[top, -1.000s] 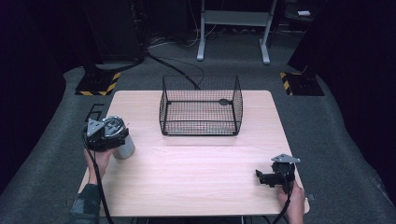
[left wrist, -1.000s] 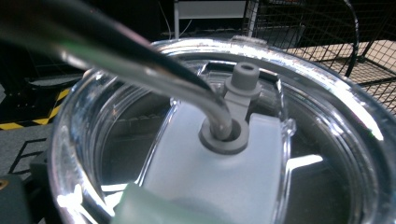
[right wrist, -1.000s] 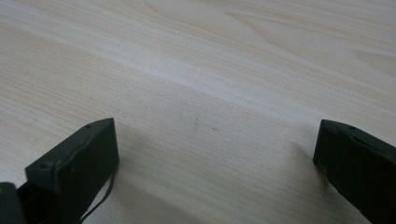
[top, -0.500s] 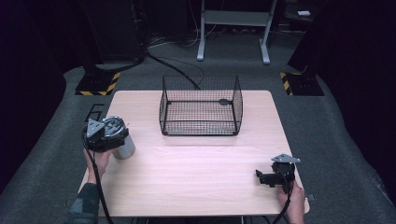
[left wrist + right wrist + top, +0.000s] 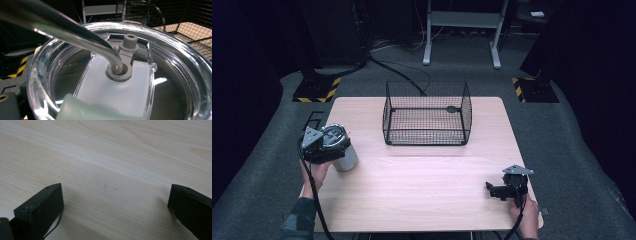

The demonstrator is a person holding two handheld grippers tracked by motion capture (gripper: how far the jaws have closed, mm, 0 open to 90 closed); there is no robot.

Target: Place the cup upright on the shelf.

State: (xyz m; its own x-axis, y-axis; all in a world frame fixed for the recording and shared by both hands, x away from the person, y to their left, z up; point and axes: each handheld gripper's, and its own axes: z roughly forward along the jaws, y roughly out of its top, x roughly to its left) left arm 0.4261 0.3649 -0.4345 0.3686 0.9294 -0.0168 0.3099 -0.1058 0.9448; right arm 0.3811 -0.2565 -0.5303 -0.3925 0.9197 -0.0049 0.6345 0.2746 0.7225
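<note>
The left gripper (image 5: 324, 144) has crept a touch toward 6 o'clock over the tumbler (image 5: 346, 159) at the counter's (image 5: 422, 195) 9 o'clock edge, and the person's sleeve (image 5: 299, 220) has slid slightly toward 3 o'clock.

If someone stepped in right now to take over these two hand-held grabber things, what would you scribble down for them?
Left gripper: at the tumbler near the table's left edge, right over its clear lid; a metal straw runs through the lid's grey grommet. Whether its jaws are closed on the cup cannot be told.
Right gripper: jaws wide open, holding nothing, low over bare wood at the table's near right corner.
Wire basket: at the table's far middle, with just a small dark thing inside.
Done: left gripper has reached the tumbler.
Left: probably lifting the tumbler and carrying it to the basket; nothing lifted yet.
</note>
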